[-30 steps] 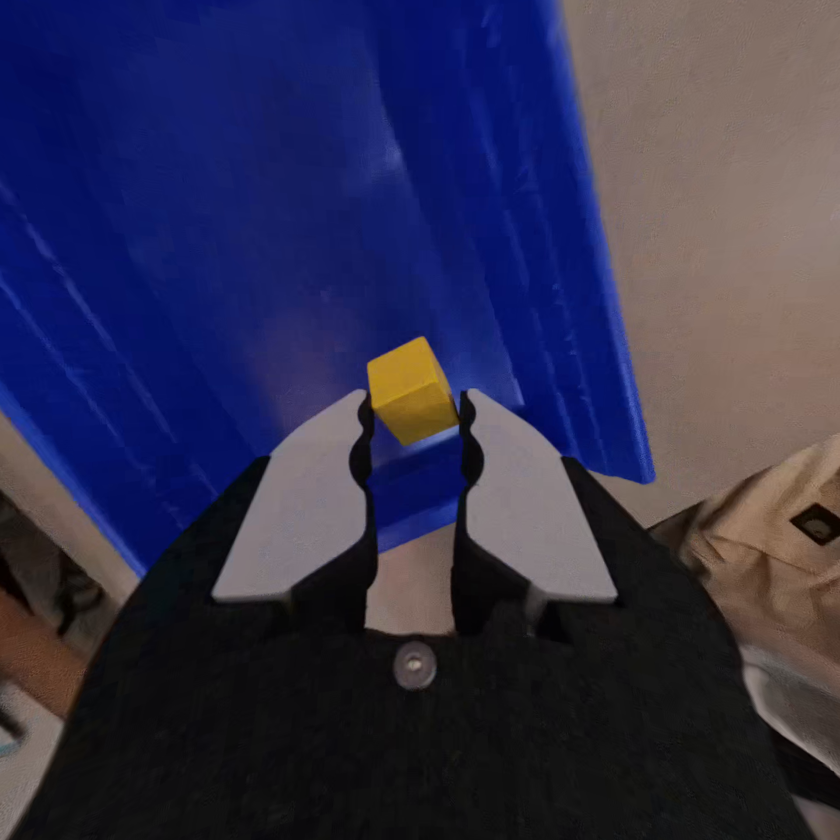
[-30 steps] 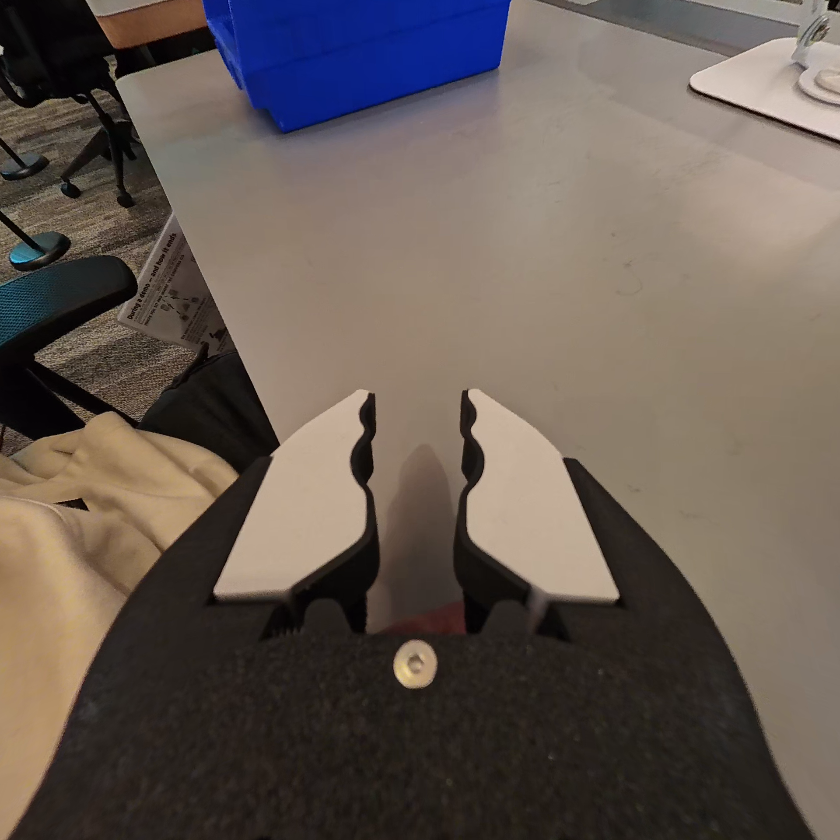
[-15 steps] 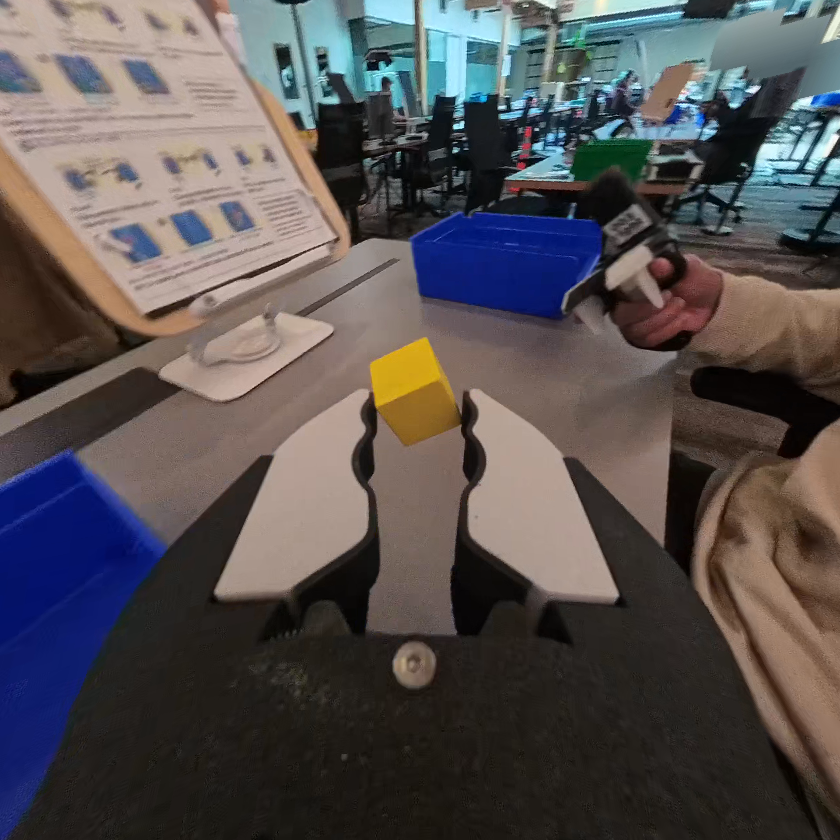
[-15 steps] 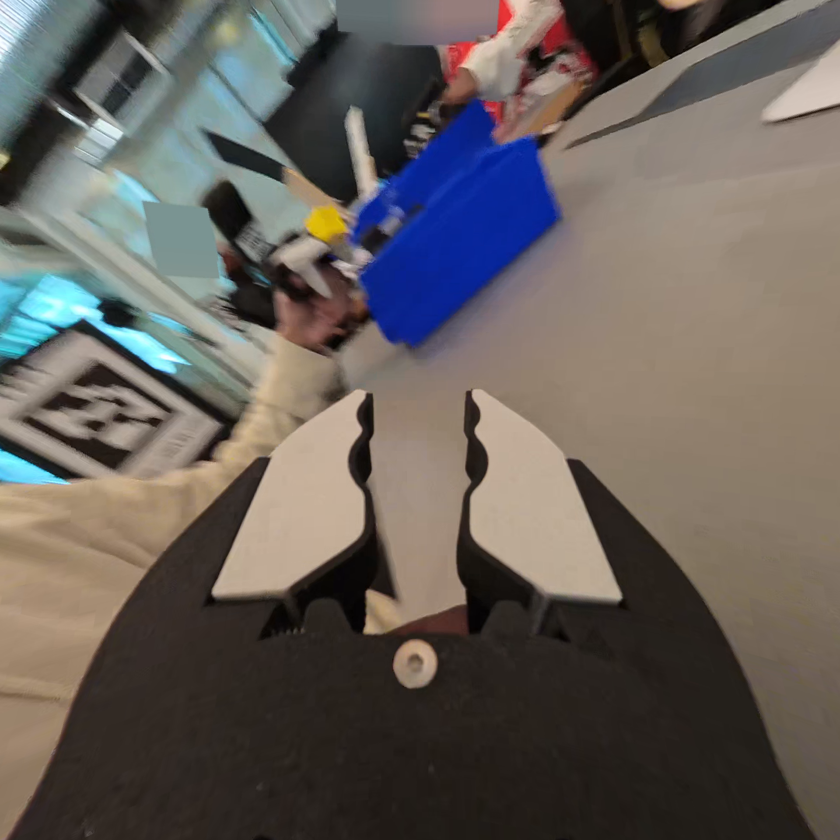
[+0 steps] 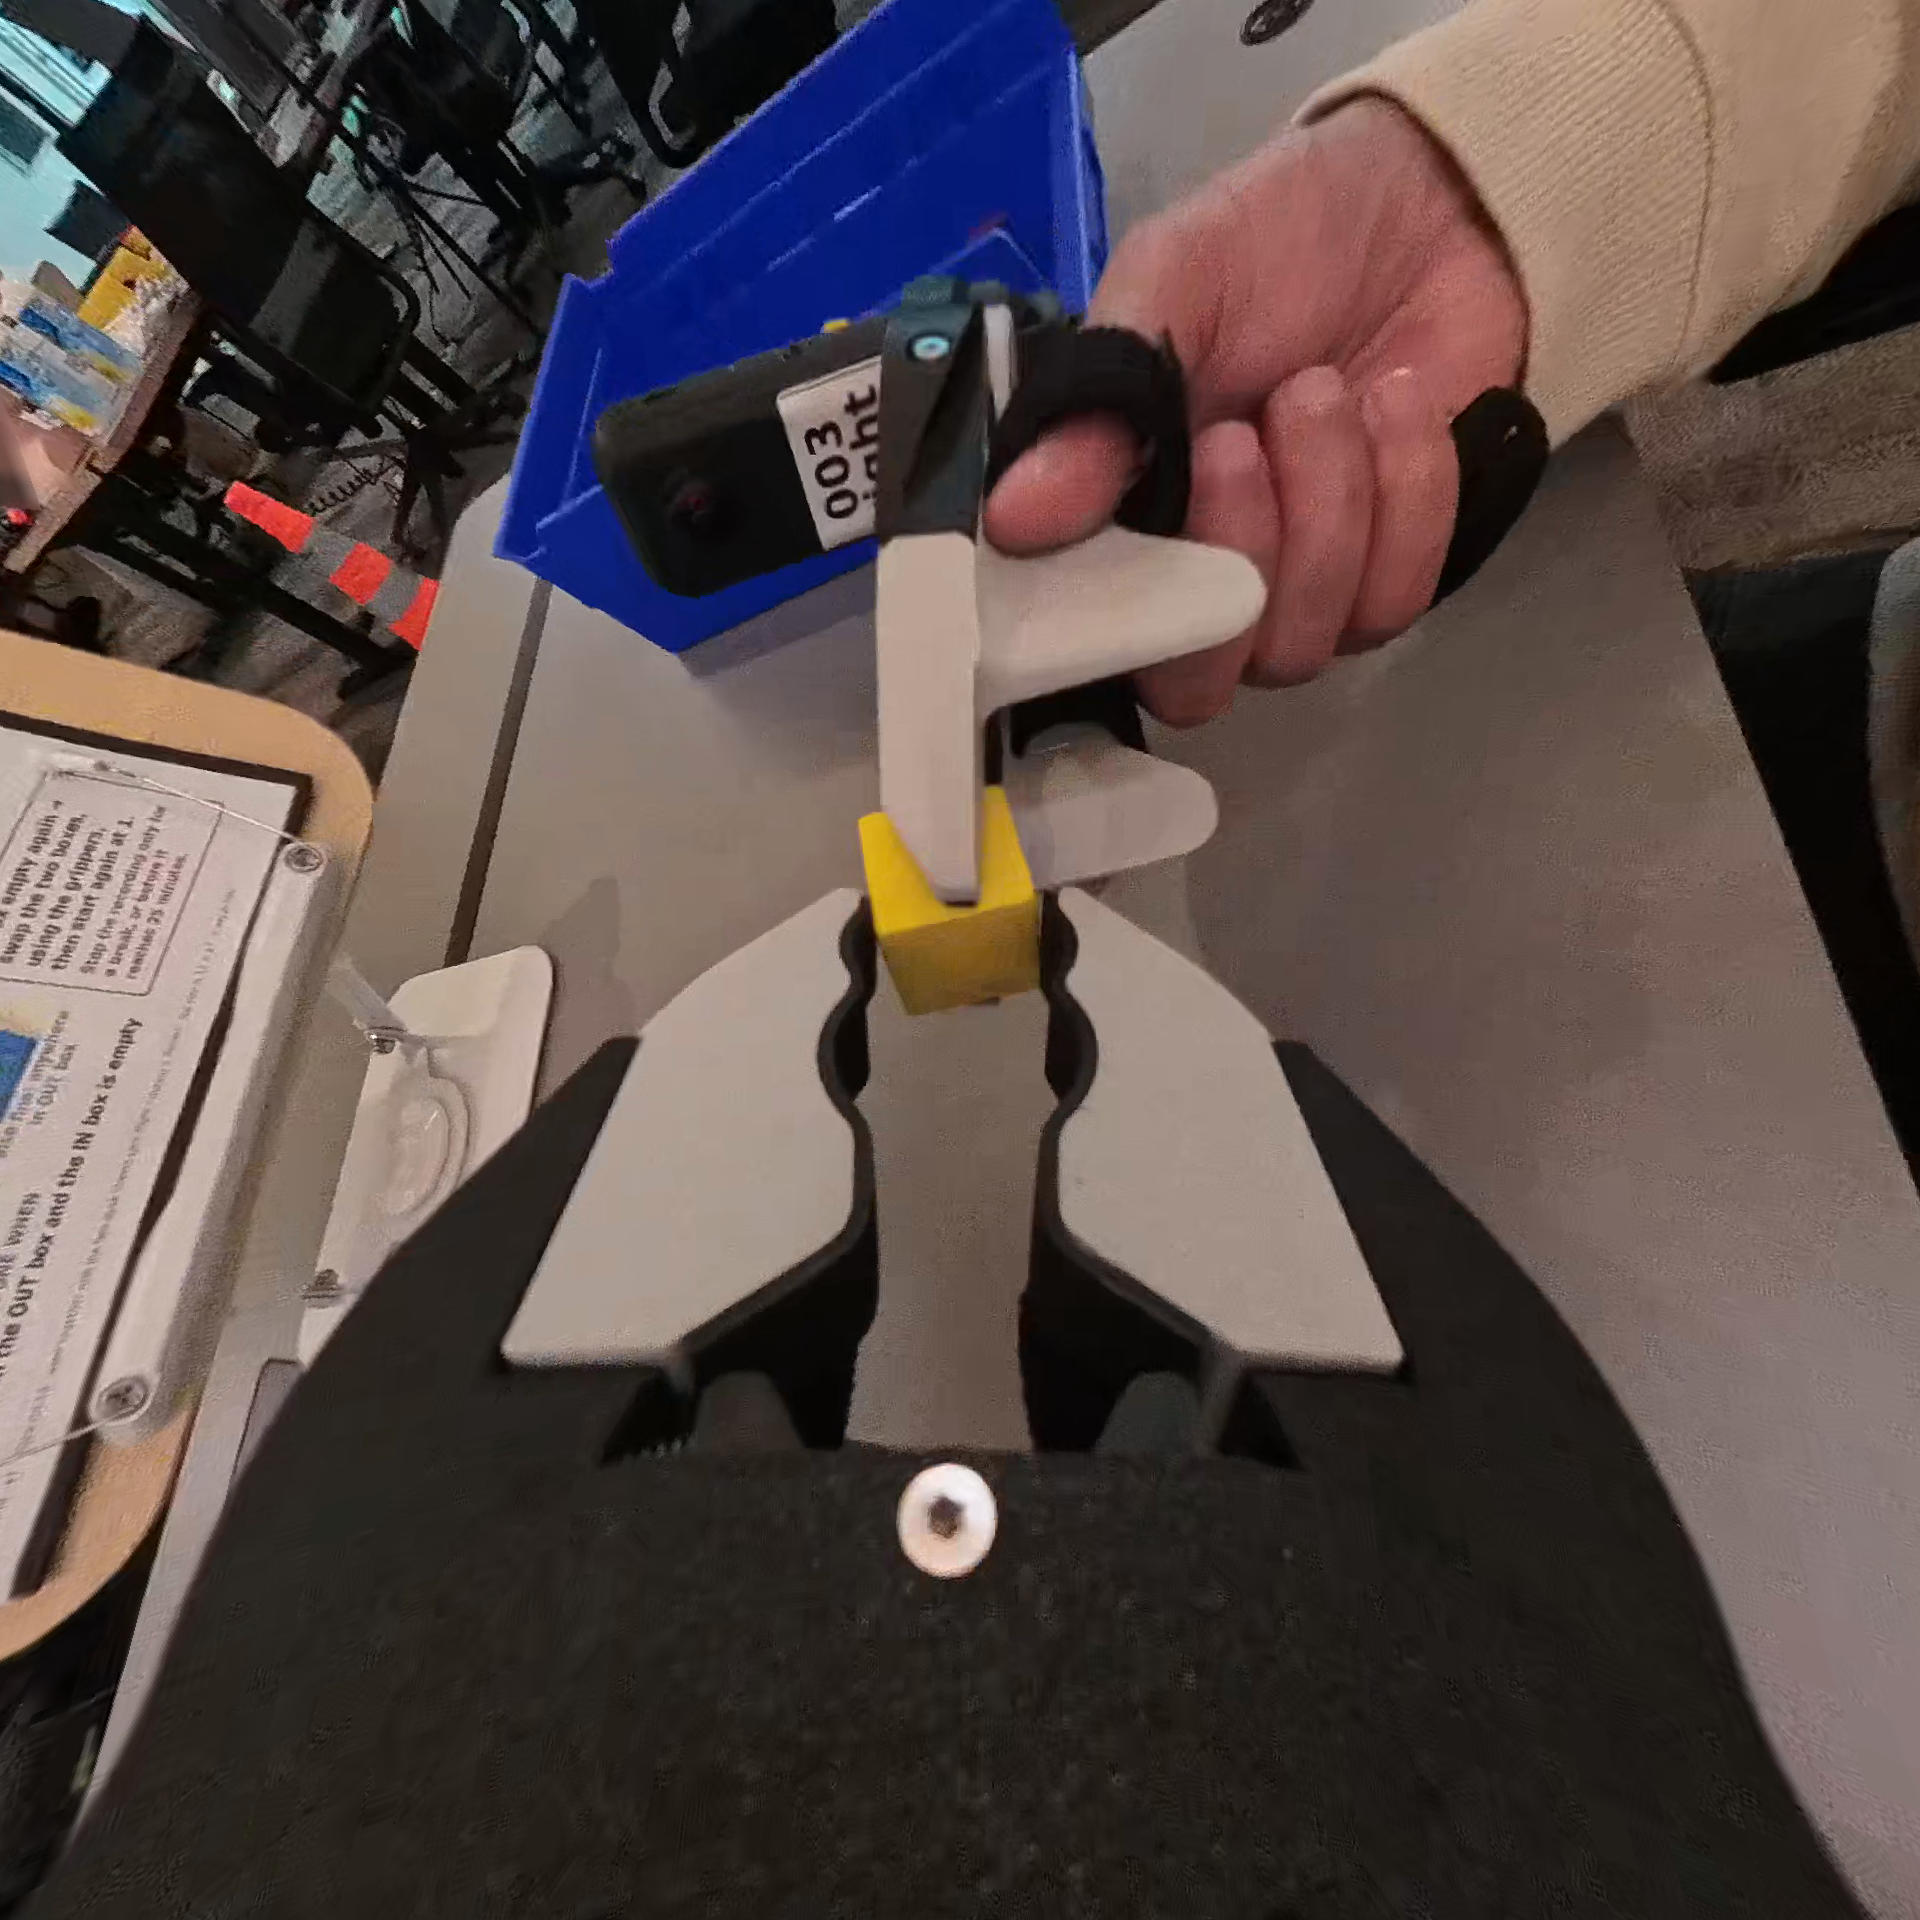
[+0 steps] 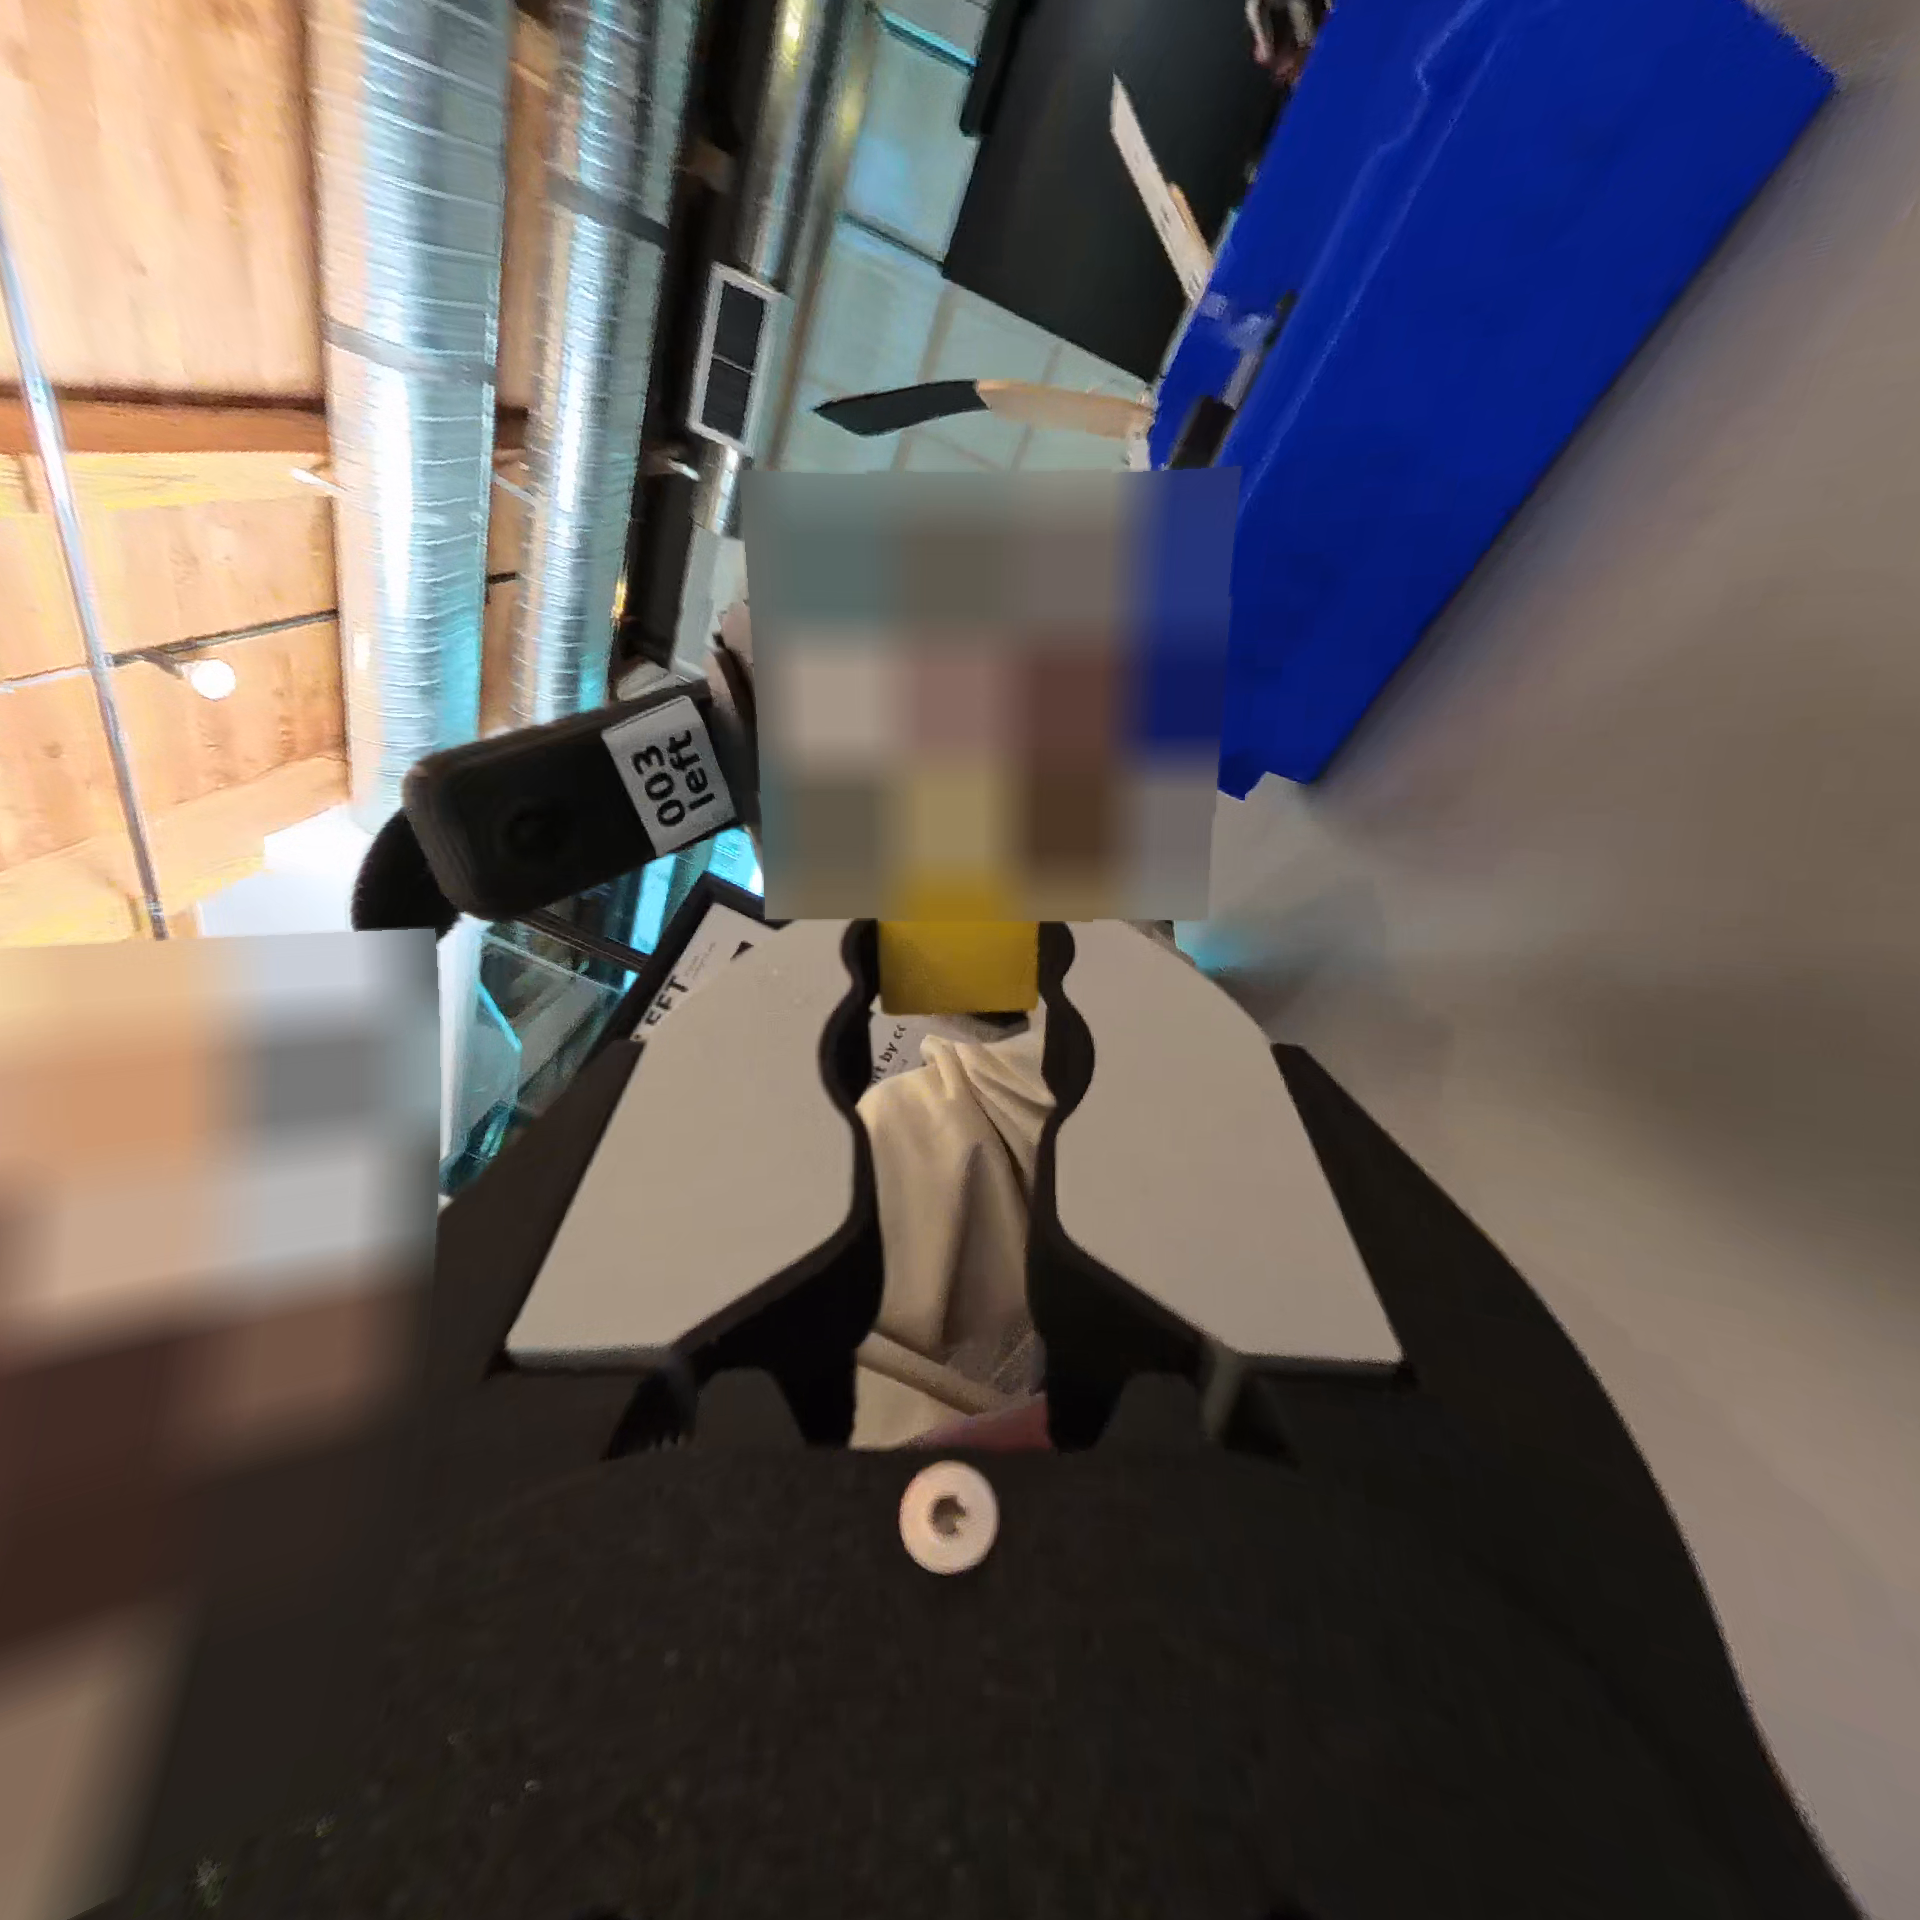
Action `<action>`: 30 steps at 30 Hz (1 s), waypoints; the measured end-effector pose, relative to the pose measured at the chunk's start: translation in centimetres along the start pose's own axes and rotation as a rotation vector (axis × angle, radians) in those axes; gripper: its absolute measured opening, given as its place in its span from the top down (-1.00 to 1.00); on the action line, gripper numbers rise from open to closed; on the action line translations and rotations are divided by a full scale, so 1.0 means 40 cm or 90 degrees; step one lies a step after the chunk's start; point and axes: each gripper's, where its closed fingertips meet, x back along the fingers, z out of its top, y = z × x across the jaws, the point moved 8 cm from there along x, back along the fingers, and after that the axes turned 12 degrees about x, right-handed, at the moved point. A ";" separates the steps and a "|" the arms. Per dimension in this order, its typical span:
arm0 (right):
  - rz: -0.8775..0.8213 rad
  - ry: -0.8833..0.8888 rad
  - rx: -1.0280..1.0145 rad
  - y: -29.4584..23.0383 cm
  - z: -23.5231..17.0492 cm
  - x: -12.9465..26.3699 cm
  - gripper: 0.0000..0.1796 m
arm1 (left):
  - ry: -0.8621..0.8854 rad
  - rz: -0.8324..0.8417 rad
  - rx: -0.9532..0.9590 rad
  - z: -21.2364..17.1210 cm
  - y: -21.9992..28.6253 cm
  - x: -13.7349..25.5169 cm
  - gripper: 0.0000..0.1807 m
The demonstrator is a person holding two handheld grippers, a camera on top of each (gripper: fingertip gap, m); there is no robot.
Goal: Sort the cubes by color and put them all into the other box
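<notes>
Grippers are meeting mid-air above the grey table (image 5: 1455, 1039): left gripper (image 5: 954, 940) is clenching the yellow cube (image 5: 951, 951), right gripper (image 5: 992, 831) is also pinching it from twelve o'clock, blue box (image 5: 790, 312) beyond

Two wrist cameras facing each other closely, sharing the yellow cube (image 5: 954, 951) between them.

At the left edge of the left wrist view stands a printed instruction sheet (image 5: 94, 997) on a wooden board (image 5: 332, 790) — its clear holder (image 5: 436, 1101) rests on the grey table (image 5: 1507, 1039). At upper left are dark office chairs (image 5: 260, 208). In the right wrist view, silver ducts (image 6: 416, 416) fill the upper left.
</notes>
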 end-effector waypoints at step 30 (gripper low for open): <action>-0.825 0.164 0.633 -0.359 0.029 0.612 0.68 | 0.133 0.294 0.429 -0.151 0.259 0.106 0.61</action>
